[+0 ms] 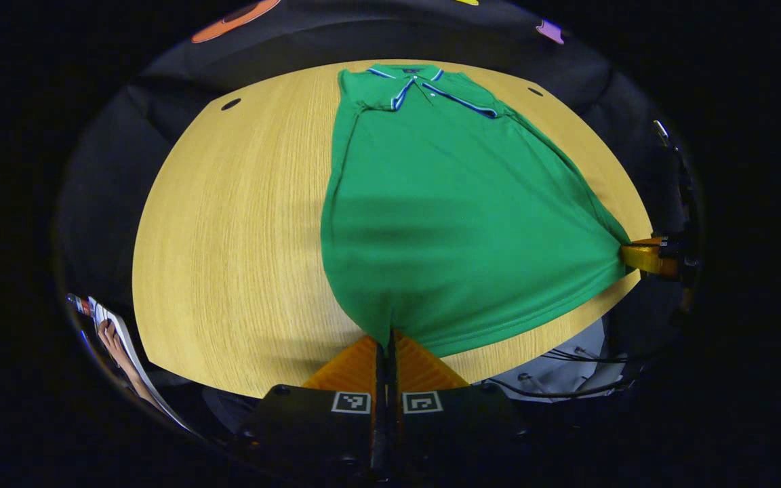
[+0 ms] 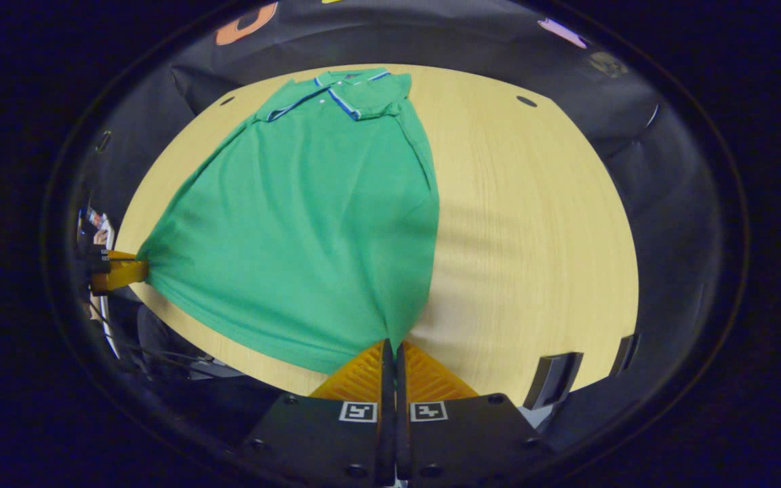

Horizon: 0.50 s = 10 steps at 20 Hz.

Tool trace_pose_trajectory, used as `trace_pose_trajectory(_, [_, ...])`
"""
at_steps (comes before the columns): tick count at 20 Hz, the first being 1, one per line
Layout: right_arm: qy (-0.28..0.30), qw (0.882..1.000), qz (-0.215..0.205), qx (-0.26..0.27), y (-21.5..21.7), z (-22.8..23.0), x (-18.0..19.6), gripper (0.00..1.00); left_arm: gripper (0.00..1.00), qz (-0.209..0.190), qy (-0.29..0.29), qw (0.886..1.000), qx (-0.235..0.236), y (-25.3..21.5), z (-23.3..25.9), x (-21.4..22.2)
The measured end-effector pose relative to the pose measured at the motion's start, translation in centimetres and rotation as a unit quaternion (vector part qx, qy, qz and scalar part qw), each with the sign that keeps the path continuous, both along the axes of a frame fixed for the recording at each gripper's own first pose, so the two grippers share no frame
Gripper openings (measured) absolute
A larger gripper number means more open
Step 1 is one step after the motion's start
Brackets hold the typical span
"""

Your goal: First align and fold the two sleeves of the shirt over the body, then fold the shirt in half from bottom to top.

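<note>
Pinching the hem corners, left gripper (image 1: 390, 339) and right gripper (image 2: 394, 349) both clamped on the green shirt (image 1: 458, 224) lying sleeves-folded on the counter (image 1: 228, 237): lift level, keep hem taut, carry evenly to collar (image 1: 411, 76).

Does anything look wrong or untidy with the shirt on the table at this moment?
Nothing stands out. The green shirt lies on the wooden table, sleeves already folded over the body. The left gripper and right gripper each pinch a bottom corner.
</note>
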State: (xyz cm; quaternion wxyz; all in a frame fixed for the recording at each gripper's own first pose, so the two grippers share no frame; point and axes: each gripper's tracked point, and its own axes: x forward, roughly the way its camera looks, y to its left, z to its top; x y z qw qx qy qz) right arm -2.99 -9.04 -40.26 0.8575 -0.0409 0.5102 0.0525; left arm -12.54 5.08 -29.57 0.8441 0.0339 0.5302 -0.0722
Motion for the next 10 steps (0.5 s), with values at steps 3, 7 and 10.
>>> trace_pose_trajectory(3, [-0.015,1.000,-0.009,0.007,-0.2,2.5,1.1,0.03,0.03,0.007,-0.016,1.000,-0.008,-0.1,1.6,1.5])
trace_pose_trajectory(7, [-0.043,0.999,0.000,0.001,0.3,5.8,4.1,0.03,0.03,-0.001,-0.053,0.999,0.013,0.5,3.6,5.2])
trace_pose_trajectory(10, [-0.060,0.998,0.000,-0.015,0.1,7.9,7.0,0.03,0.03,-0.011,-0.073,0.997,0.026,0.8,5.0,7.9])
